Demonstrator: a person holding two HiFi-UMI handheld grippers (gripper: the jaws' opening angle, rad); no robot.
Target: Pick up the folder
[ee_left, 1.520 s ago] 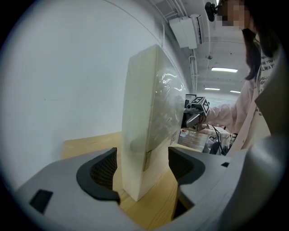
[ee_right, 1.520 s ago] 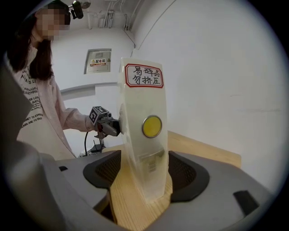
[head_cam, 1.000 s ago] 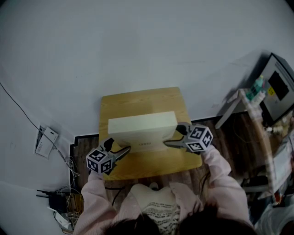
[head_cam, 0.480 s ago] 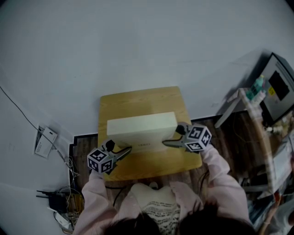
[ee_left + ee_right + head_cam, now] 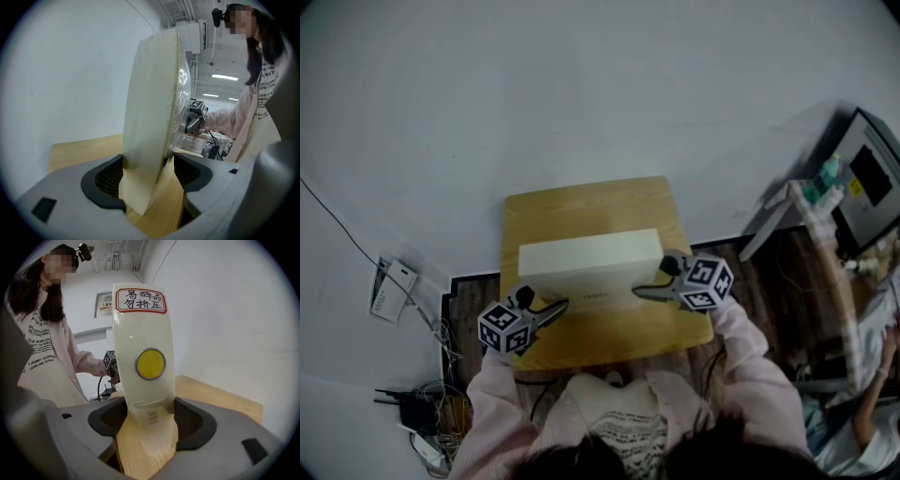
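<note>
A cream box folder stands upright on its long edge on a small wooden table. My left gripper is at its left end and my right gripper at its right end. In the left gripper view the folder's end fills the gap of the left gripper, whose jaws have just been closing and touch both sides. In the right gripper view the spine, with a yellow disc and a red-framed label, sits between the pads of the right gripper, whose jaws have also been closing onto it.
The table stands against a white wall on dark wood flooring. Cables and a power strip lie at the lower left, with a small white device above them. A rack with a machine stands at the right, and another person's arm shows below it.
Both grippers and the folder stay where they were. Another person's arm has come into view at the lower right edge.
</note>
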